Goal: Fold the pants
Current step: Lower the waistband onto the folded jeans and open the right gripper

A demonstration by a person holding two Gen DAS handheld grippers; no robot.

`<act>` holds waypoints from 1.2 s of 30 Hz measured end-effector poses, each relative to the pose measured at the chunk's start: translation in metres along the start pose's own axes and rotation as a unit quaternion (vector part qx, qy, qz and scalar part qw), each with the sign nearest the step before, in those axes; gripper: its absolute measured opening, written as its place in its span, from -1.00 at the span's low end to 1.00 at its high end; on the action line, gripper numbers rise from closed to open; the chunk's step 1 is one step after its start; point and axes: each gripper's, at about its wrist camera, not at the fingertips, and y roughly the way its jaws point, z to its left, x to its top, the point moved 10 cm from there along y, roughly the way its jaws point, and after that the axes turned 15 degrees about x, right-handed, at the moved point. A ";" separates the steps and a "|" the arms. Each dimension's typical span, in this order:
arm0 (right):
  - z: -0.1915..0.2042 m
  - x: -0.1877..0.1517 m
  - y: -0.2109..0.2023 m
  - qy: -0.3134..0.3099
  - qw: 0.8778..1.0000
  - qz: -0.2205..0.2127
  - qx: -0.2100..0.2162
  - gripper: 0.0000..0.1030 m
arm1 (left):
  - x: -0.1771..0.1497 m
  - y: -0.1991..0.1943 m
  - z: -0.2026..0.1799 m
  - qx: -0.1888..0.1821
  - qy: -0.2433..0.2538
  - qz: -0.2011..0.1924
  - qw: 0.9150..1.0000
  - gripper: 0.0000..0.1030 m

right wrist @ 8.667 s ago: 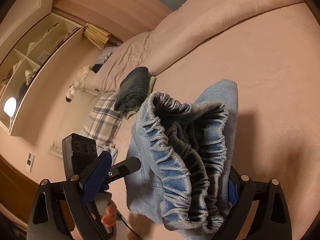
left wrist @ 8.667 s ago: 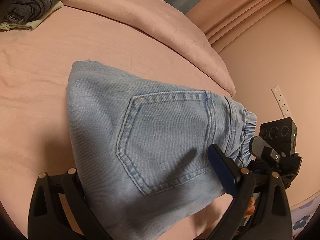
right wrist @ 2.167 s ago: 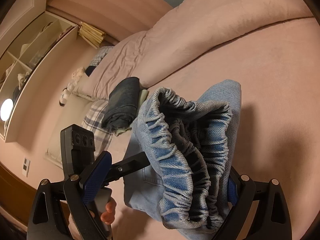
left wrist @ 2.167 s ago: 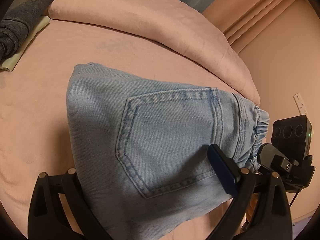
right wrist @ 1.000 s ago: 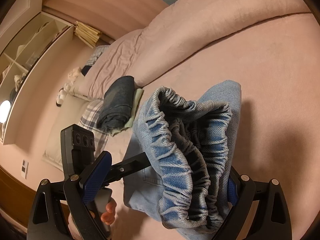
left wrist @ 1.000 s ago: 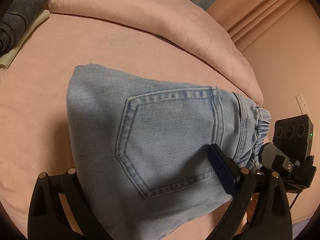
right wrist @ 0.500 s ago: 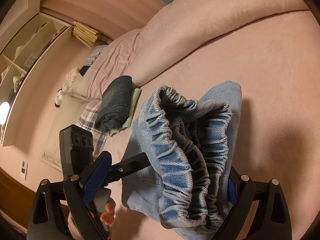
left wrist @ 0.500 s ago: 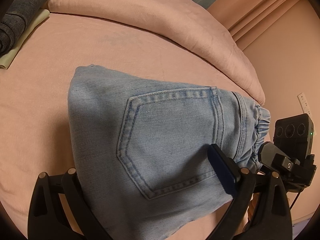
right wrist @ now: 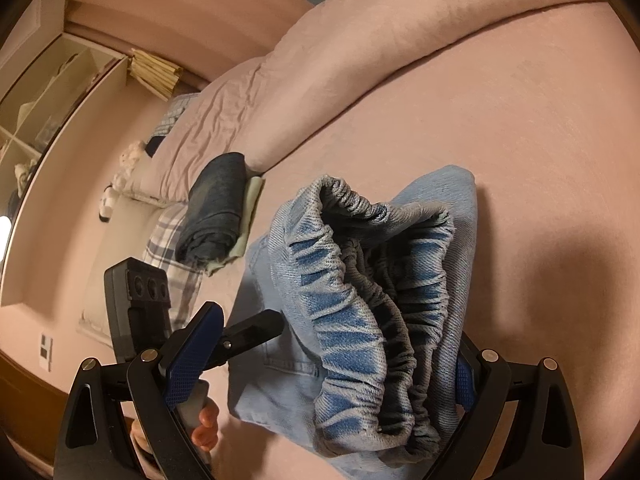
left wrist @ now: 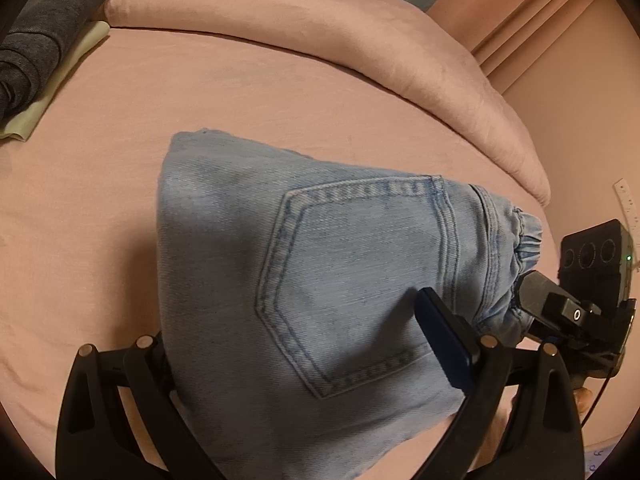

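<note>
Folded light-blue jeans [left wrist: 320,280] hang just above the pink bed sheet [left wrist: 160,100], back pocket up, casting a shadow. My left gripper [left wrist: 288,320] is open; the bundle covers its left finger, while the blue pad [left wrist: 444,340] of the right finger lies over the denim. In the right wrist view the gathered elastic waistband [right wrist: 360,300] faces me. My right gripper [right wrist: 336,328] is open too: the bundle leans on its right finger, and its left pad [right wrist: 192,352] stands apart from the cloth. A left gripper finger [right wrist: 252,332] touches the jeans' edge.
A dark folded garment [right wrist: 216,212] on a pale green cloth lies to the left, also visible in the left wrist view [left wrist: 36,52]. A rolled pink duvet [left wrist: 320,40] runs along the far side. Plaid pillow [right wrist: 172,248], shelves [right wrist: 48,100] and a wall socket [left wrist: 624,200] lie beyond the bed.
Both grippers and the jeans between them have drifted a little over the bed, towards the dark folded garment. The jaws and the bundle's shape look the same.
</note>
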 end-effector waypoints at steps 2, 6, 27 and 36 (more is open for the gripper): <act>-0.005 0.001 0.001 0.003 1.000 0.002 -0.009 0.88 | -0.001 0.002 0.004 0.019 0.003 -0.003 1.000 0.88; -0.012 0.000 0.000 0.003 0.999 0.009 -0.040 0.87 | 0.000 0.002 0.016 0.074 0.019 -0.018 0.997 0.88; 0.028 0.019 -0.024 -0.184 0.966 -0.001 -0.183 0.27 | -0.010 -0.030 -0.020 0.093 0.100 -0.091 0.987 0.71; 0.000 0.013 -0.009 -0.177 0.960 0.039 -0.213 0.02 | -0.023 0.000 -0.029 0.101 0.125 -0.065 0.985 0.46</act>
